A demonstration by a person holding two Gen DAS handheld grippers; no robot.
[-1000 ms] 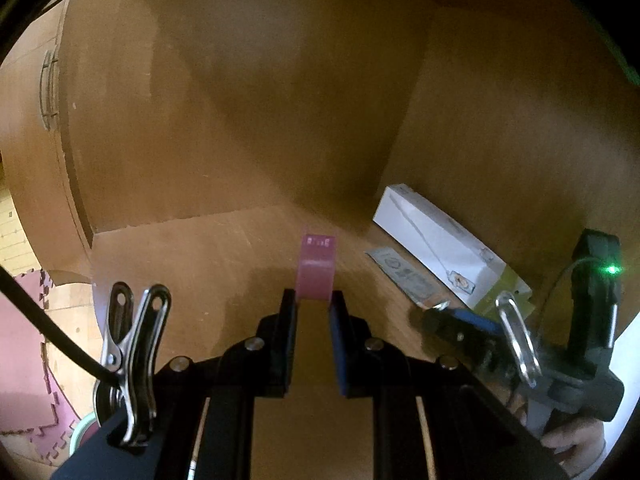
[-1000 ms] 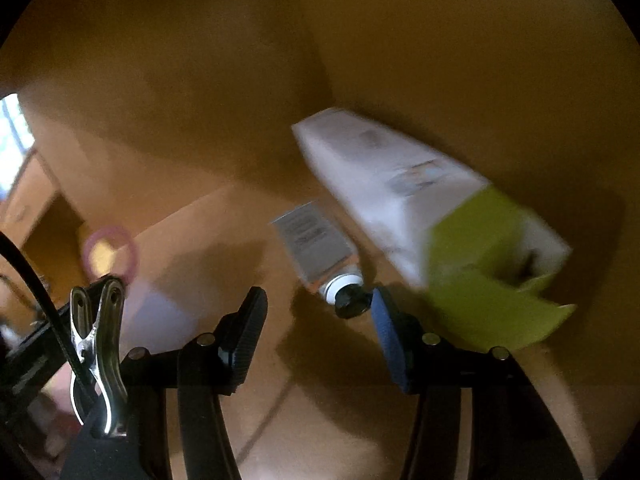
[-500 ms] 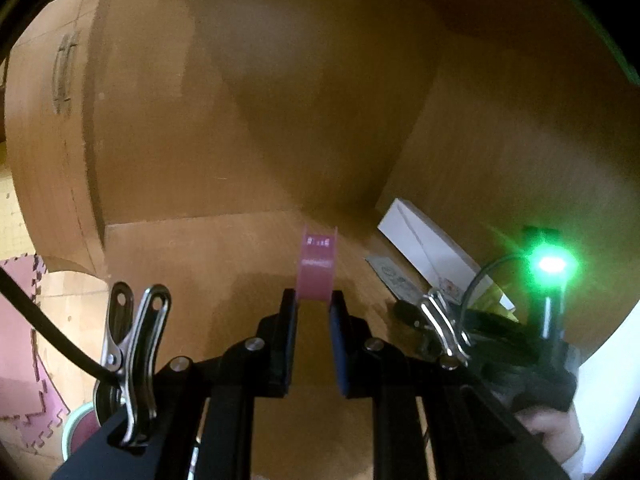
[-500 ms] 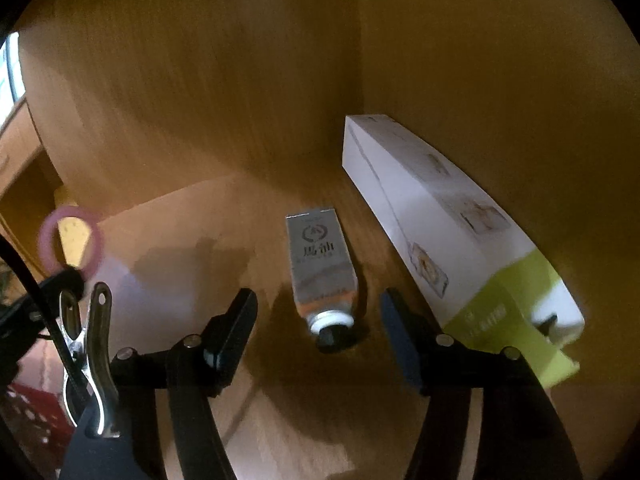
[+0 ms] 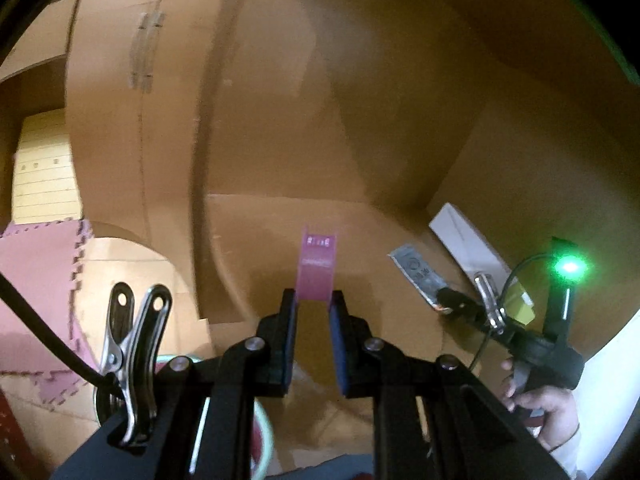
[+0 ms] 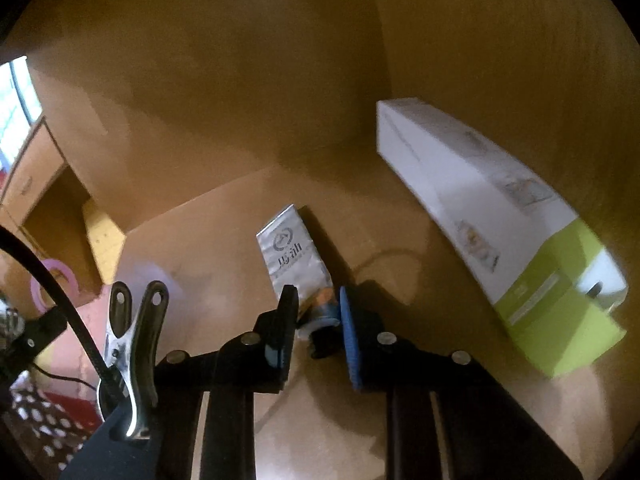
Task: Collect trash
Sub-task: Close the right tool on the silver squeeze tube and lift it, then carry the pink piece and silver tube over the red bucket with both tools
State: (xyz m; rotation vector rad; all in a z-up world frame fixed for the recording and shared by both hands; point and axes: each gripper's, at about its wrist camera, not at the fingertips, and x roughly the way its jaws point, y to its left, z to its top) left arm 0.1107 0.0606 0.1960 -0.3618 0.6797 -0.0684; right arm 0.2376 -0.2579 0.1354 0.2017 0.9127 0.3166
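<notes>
My left gripper is shut on a pink roll, which stands edge-on between the pads over the wooden shelf floor. A flattened silver tube with a dark cap lies on that floor. The jaws of my right gripper are closing, and both pads sit against the tube's neck just above the cap. From the left wrist view the same tube shows at the right, with the right gripper at its lower end. The pink roll appears as a ring at the far left of the right wrist view.
A long white and green box lies against the right wall of the wooden compartment. A cupboard door with a handle stands at the left. Pink foam mat covers the floor below. A person's hand grips the right tool.
The right jaws went from wide open around the tube's cap to closed on its neck. My left gripper slid sideways with the pink roll, and the cupboard edge and floor mat came into view.
</notes>
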